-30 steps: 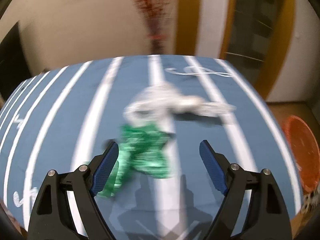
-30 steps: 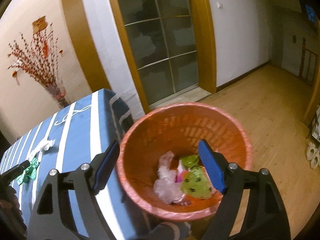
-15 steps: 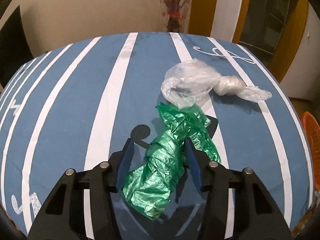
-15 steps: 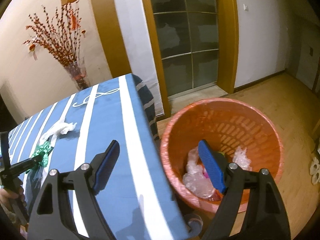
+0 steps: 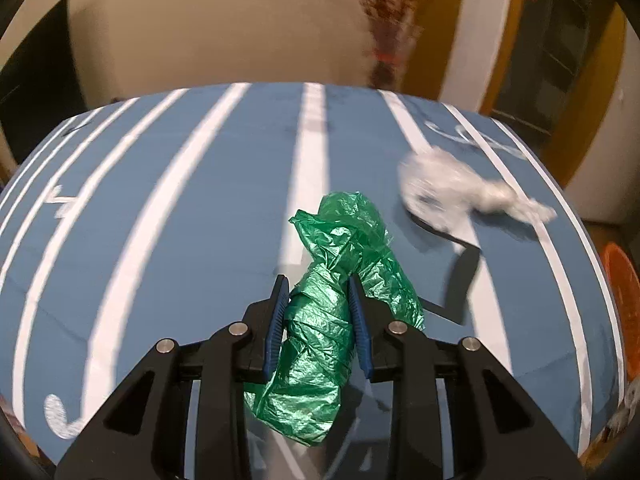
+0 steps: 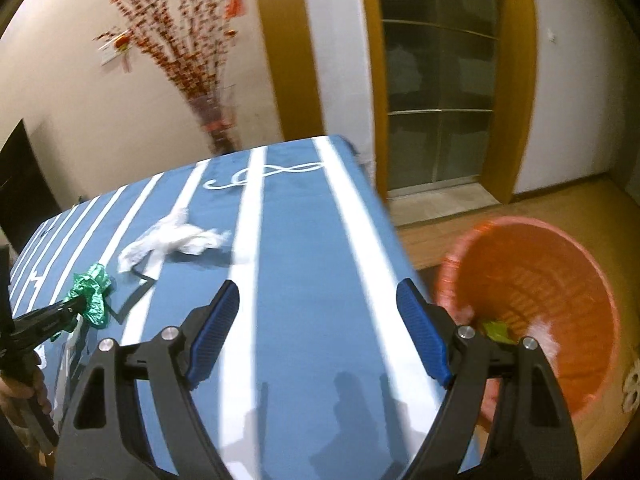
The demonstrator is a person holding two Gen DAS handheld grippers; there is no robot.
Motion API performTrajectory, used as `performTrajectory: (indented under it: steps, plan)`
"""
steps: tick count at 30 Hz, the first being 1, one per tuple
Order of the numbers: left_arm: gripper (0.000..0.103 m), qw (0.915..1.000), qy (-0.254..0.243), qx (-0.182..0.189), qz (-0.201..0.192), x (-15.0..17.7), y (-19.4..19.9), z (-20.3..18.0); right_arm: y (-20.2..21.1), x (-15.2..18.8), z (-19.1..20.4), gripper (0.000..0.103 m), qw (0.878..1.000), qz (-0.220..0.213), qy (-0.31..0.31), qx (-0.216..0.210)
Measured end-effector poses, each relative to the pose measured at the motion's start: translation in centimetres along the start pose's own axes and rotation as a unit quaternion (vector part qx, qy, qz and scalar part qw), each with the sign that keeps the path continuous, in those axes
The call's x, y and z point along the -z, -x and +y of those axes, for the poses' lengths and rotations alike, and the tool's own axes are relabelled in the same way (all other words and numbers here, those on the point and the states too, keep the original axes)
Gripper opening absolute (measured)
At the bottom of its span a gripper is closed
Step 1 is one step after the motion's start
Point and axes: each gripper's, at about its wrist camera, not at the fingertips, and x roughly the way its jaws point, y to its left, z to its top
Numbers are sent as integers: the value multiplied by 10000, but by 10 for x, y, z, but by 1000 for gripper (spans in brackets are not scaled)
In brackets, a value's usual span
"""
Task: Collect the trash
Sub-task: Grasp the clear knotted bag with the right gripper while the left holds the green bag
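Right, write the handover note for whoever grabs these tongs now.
Left tongs: shut on the crumpled green plastic bag, above the blue striped tablecloth.
Right tongs: open, holding nothing, over the table's right side.
Crumpled clear plastic bag: loose on the cloth.
Orange plastic basket: on the floor right of the table, some trash inside.
Left to do: drop the green bag in the basket, then collect the clear one.
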Motion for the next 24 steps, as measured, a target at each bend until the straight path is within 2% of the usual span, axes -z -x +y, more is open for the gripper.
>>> performTrajectory:
  steps: [4, 8, 11, 17, 19, 21, 22, 24]
  plan:
    - [30, 9992, 348, -113, -148, -10, 5, 26, -33, -17, 42, 79, 9989, 82, 232, -390]
    - [30, 9979, 581, -112, -251, -19, 5, 40, -69, -34, 80, 78, 9964, 222, 487, -664]
    - [30, 9975, 642, -98, -285, -25, 1, 42, -96, -43, 106, 74, 9932, 341, 731, -834]
    - [30, 9976, 634, -14, -272, -30, -6, 43, -140, -43, 122, 71, 9876, 839, 973, -896]
    - [30, 9979, 602, -5, -246, -30, -8, 41, -151, -39, 121, 64, 9856, 1036, 1043, -833]
    - [30, 9980, 582, 13, -225, -30, -9, 40, -156, -33, 117, 51, 9842, 1197, 1008, -824]
    - [30, 9981, 581, 21, -221, -30, -9, 40, -156, -32, 115, 50, 9841, 1221, 979, -834]
    - [30, 9981, 574, 41, -216, -30, -9, 38, -154, -30, 112, 39, 9849, 1180, 1018, -759]
